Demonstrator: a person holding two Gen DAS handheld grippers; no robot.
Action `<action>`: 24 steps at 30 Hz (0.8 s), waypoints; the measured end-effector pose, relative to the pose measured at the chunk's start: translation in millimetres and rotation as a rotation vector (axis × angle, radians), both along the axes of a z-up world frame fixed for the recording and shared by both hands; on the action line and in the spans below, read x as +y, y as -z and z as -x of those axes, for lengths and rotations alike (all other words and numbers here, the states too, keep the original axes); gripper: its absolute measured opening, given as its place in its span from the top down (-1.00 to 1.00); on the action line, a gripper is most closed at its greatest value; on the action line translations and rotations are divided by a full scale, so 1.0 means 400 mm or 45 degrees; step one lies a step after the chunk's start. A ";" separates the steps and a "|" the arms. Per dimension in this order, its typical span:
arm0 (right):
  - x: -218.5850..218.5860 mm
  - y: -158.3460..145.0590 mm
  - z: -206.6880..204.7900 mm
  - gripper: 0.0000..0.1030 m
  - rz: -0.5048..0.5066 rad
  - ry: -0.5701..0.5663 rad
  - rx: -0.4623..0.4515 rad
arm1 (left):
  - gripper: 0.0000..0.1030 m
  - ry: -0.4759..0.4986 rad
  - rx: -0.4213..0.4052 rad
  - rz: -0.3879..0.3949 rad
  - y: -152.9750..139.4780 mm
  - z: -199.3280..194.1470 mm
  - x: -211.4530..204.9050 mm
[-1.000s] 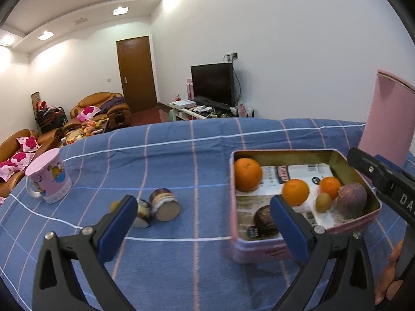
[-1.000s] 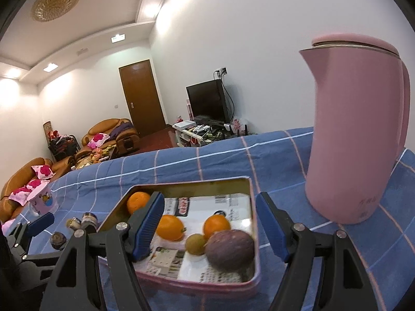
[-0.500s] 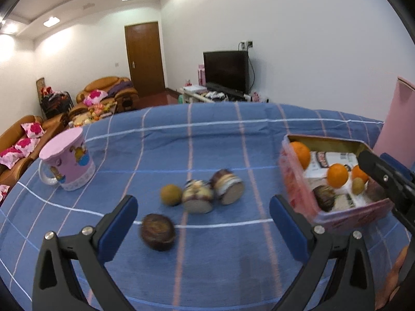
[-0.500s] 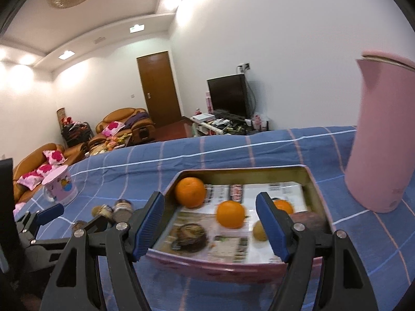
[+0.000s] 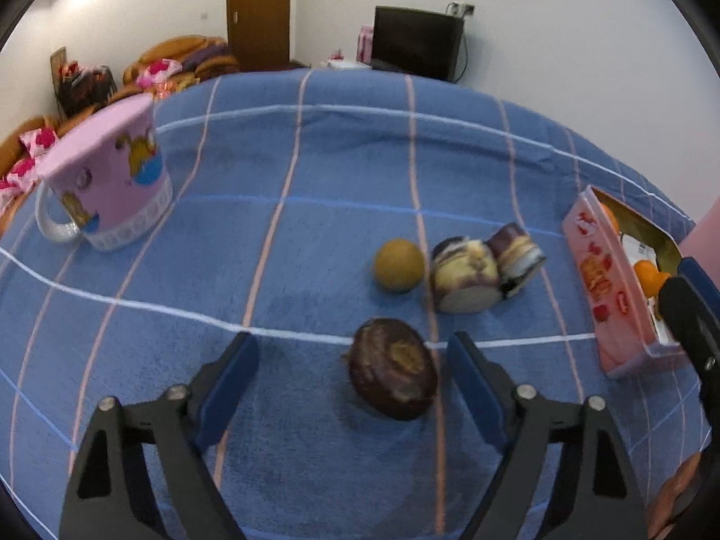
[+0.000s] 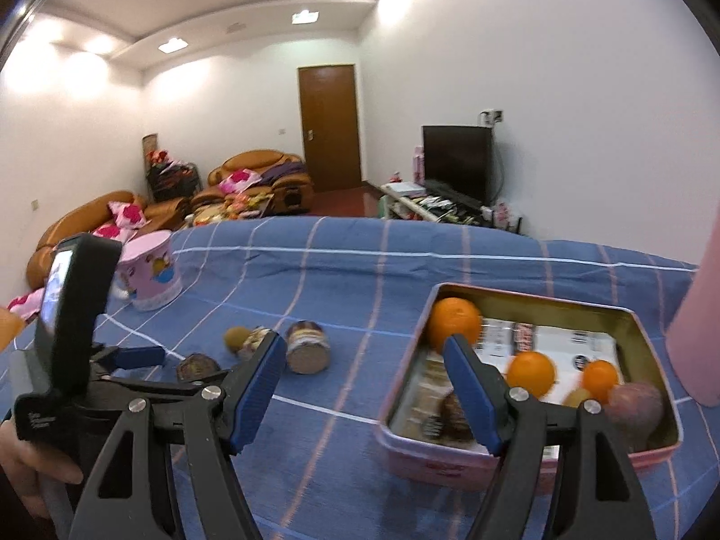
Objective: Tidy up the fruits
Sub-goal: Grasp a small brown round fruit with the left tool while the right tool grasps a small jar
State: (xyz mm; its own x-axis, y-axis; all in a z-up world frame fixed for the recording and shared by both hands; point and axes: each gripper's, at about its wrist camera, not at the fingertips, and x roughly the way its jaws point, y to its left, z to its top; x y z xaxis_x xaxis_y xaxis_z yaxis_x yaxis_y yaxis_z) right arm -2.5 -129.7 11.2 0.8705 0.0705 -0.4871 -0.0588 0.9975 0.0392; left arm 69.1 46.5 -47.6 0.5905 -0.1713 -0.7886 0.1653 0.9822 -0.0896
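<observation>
In your left wrist view, your left gripper (image 5: 351,378) points down at the blue checked cloth (image 5: 288,243) with its jaws closing, yet the blue pads (image 5: 472,382) touch nothing so far; the dark purple fruit (image 5: 392,368) lies between them, close to the right-hand pad and well clear of the other. Just beyond it sit a small brown round fruit (image 5: 398,264) and two cut pieces with pale faces (image 5: 468,274), the three of them in a row and touching or nearly so. The pink mug (image 5: 110,175) stands upright far to the left, and the pink tin (image 5: 603,288) shows at the right edge with orange fruit inside, partly hidden by your right gripper's black finger (image 5: 693,315). In your right wrist view, your right gripper (image 6: 364,391) stands partly open and empty above the cloth, with the near left corner of the pink tin (image 6: 454,463) behind its right-hand pad. The tin holds a large orange (image 6: 453,323) at its far left corner, two smaller oranges (image 6: 531,371), a small yellowish fruit, a purple-brown fruit (image 6: 639,409) at the right and a dark one half hidden by the pad. The loose fruit (image 6: 234,337) lies on the cloth to the left, beside your left gripper (image 6: 135,356) and a hand (image 6: 27,459).
</observation>
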 end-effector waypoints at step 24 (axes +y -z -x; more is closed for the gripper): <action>0.136 0.086 -0.221 0.04 0.266 -0.139 0.349 | 0.26 -0.181 -0.194 0.061 -0.079 0.000 0.118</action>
